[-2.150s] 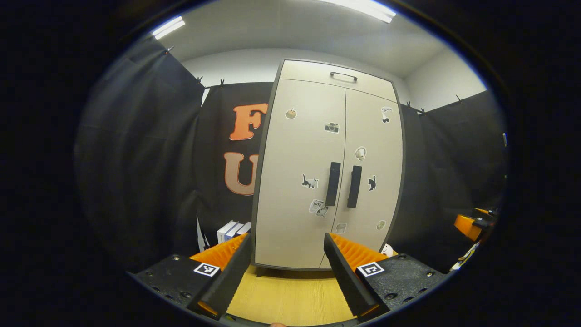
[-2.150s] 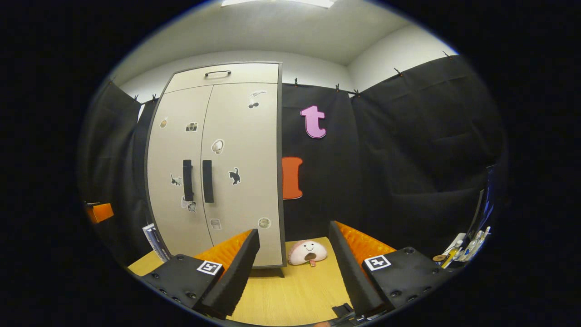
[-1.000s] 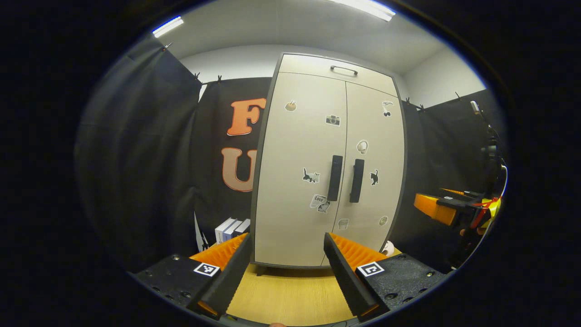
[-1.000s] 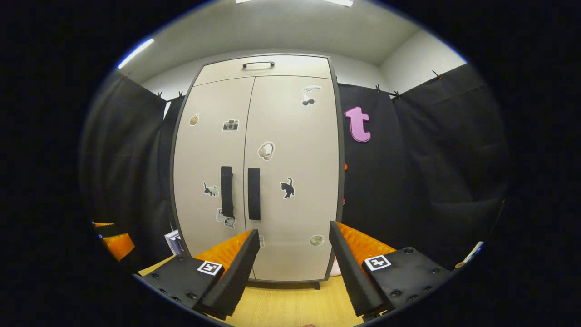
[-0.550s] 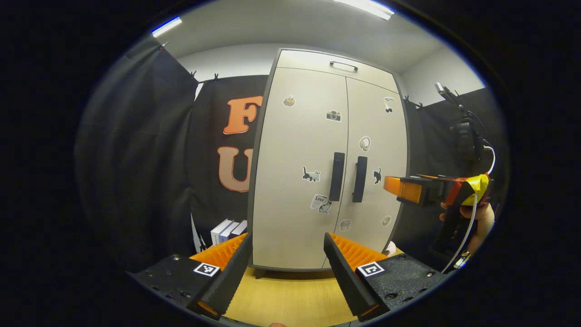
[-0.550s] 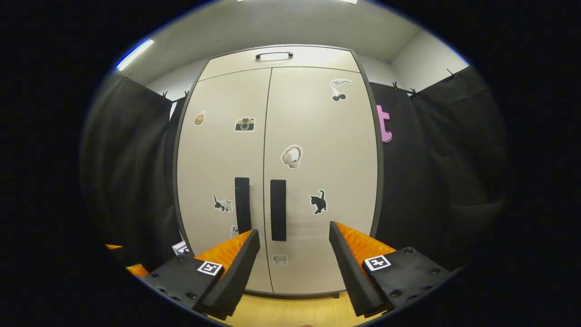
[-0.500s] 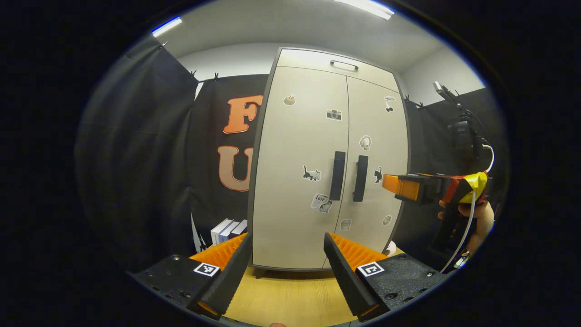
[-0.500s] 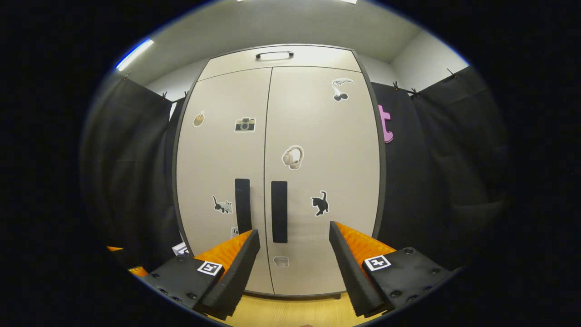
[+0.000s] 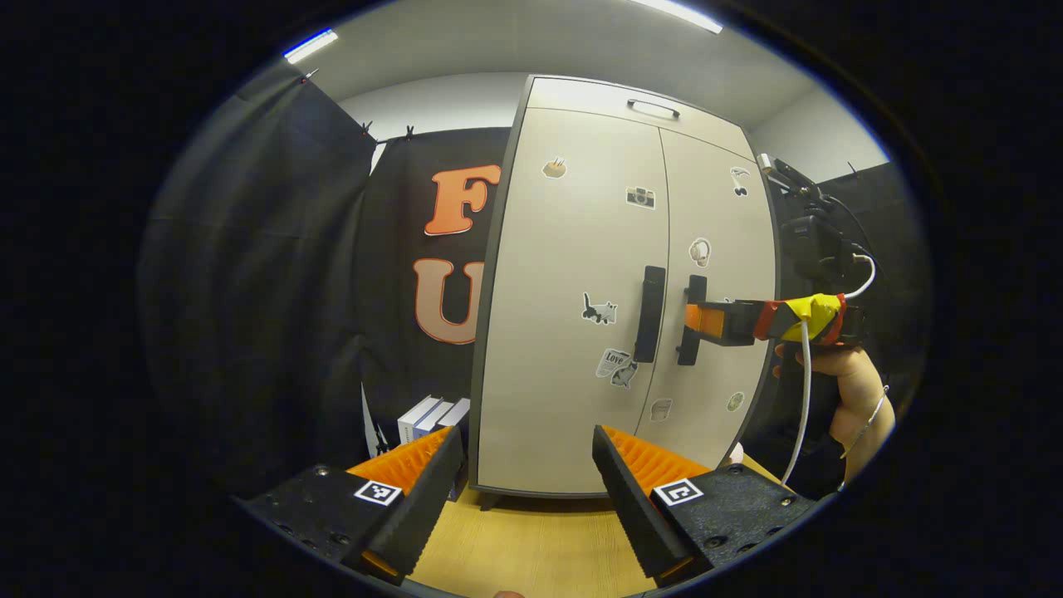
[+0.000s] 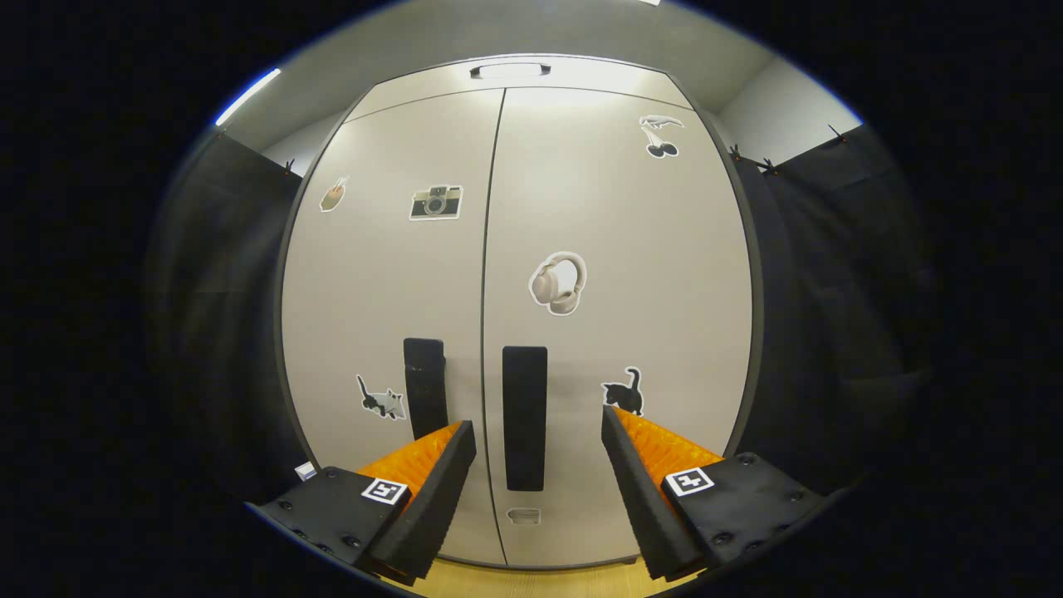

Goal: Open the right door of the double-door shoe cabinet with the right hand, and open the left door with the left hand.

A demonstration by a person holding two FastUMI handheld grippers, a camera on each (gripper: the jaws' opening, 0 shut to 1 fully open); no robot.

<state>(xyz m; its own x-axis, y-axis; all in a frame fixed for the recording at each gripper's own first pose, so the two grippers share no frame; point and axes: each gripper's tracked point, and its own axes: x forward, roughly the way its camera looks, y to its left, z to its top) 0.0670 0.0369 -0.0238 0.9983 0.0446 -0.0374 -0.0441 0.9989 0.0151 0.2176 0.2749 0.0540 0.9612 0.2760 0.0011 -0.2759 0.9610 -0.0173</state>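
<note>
A tall beige double-door shoe cabinet (image 9: 573, 274) (image 10: 390, 274) stands with both doors closed; each door carries a black vertical handle. In the right gripper view my right gripper (image 10: 536, 465) is open, its fingers on either side of the right door's handle (image 10: 525, 415), close to the door. The left door's handle (image 10: 425, 386) is just to its left. In the left gripper view my left gripper (image 9: 523, 486) is open and empty, well back from the cabinet. There the right gripper (image 9: 706, 320), held by a hand (image 9: 855, 390), reaches up to the right handle (image 9: 691, 320); the left handle (image 9: 650, 313) is free.
Black cloth walls enclose the booth on both sides of the cabinet. White boxes (image 9: 428, 415) stand on the wooden floor (image 9: 531, 548) left of the cabinet. A drawer with a small handle (image 9: 653, 106) tops the cabinet. A cable hangs from the right gripper.
My right gripper has moved forward to the right door's handle, which now lies between its open fingers. The left gripper shifted slightly left and stayed open. Both doors remain closed.
</note>
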